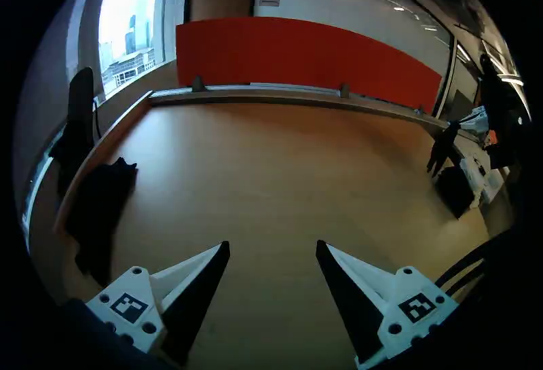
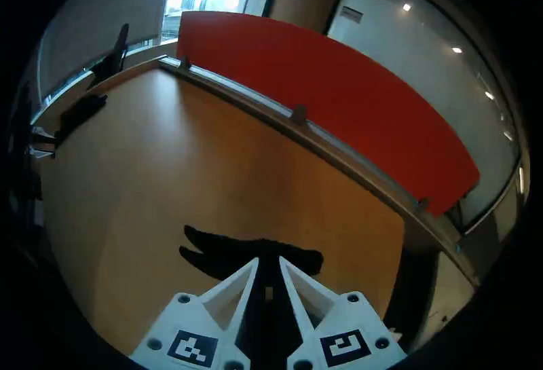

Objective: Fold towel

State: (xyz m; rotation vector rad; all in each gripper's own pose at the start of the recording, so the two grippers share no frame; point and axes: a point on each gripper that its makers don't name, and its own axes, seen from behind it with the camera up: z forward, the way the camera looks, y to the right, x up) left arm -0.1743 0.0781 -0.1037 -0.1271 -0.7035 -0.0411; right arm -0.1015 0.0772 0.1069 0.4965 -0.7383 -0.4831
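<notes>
Left gripper (image 1: 271,248) is held with fingers wide apart above the wooden tabletop (image 1: 271,166); right gripper (image 2: 268,261) is seen clamped on a black towel (image 2: 217,253) spread just ahead of it.

The towel (image 2: 217,251) is dark, nearly black, and bunched. The right gripper (image 2: 268,261) pinches it between both fingers, and its ends spread out to both sides.

The left gripper (image 1: 272,243) and right gripper (image 2: 269,259) are built alike: white wedge fingers (image 1: 186,269) with black inner faces, tapering to points. Square black-and-white markers (image 1: 129,307) sit on screw-dotted white bases at 5 and 7 o'clock. Black cables (image 1: 468,269) run at 4 o'clock in the left gripper view.
</notes>
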